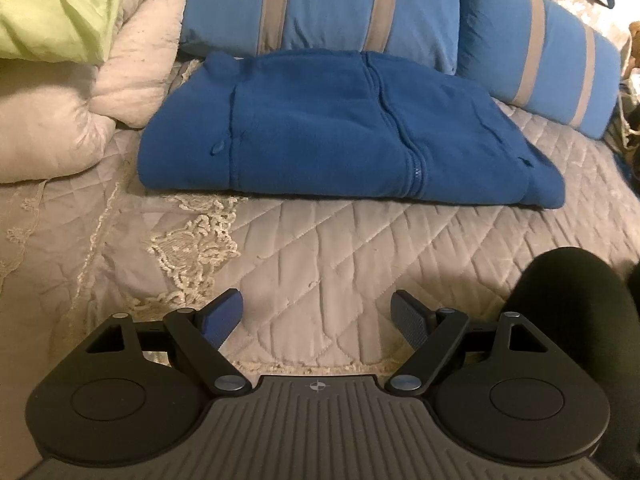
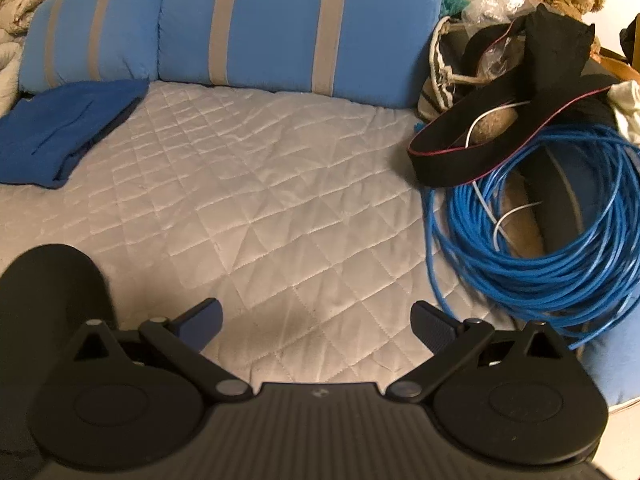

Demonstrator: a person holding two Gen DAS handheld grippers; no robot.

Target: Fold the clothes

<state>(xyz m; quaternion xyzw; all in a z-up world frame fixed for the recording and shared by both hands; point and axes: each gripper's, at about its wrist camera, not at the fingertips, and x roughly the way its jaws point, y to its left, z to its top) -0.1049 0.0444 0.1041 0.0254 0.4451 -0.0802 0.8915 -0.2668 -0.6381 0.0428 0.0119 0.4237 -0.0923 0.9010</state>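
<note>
The blue fleece jacket (image 1: 340, 128) lies folded in a compact stack on the bedspread (image 1: 320, 248), just before the far pillows (image 1: 320, 4). The left gripper (image 1: 318, 320) and right gripper (image 2: 316, 326) hang back near, fingers spread, empty, suggesting no grip is needed.

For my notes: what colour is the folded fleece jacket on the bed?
Deep blue fleece jacket; the left wrist view shows it best.
</note>
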